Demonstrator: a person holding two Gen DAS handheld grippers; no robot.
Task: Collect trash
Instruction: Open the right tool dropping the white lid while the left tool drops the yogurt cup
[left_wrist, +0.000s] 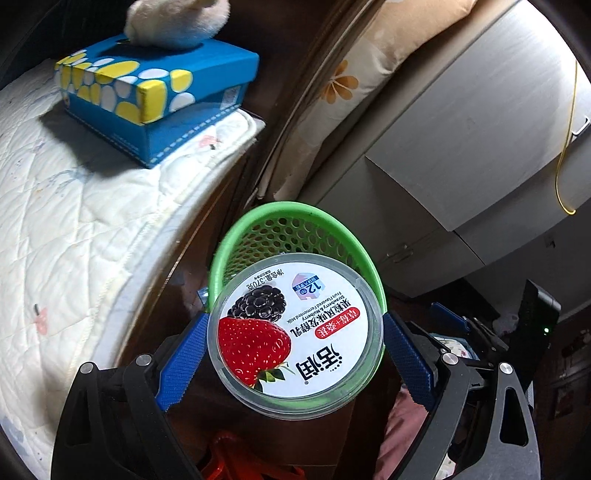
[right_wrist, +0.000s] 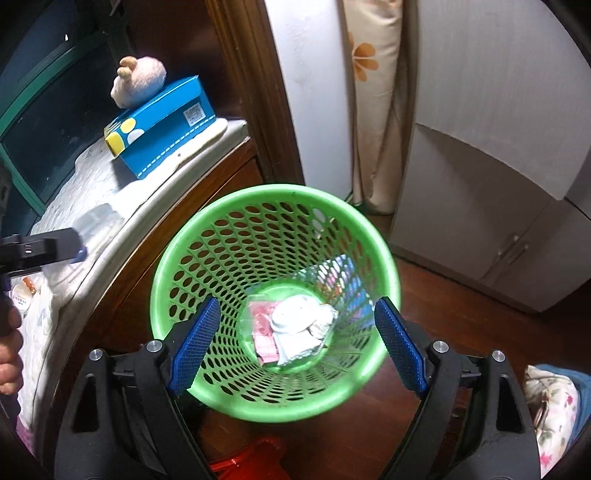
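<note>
My left gripper (left_wrist: 293, 350) is shut on a round yogurt tub (left_wrist: 295, 332) with a strawberry and mulberry lid, holding it by its sides above the near rim of a green perforated trash basket (left_wrist: 258, 225). In the right wrist view the same green basket (right_wrist: 221, 229) stands on the wooden floor, with a crumpled white tissue (right_wrist: 299, 317), a pink wrapper (right_wrist: 260, 317) and a colourful packet (right_wrist: 343, 277) at its bottom. My right gripper (right_wrist: 295, 343) is open and empty over the basket's mouth. The left gripper's finger (right_wrist: 44, 247) shows at the left edge.
A bed with a white quilted mattress (left_wrist: 74, 221) lies left of the basket. A blue and yellow tissue box (left_wrist: 155, 92) with a plush toy (left_wrist: 177, 22) on it sits on the bed. White cabinets (right_wrist: 498, 184) stand on the right, a red object (right_wrist: 251, 461) below.
</note>
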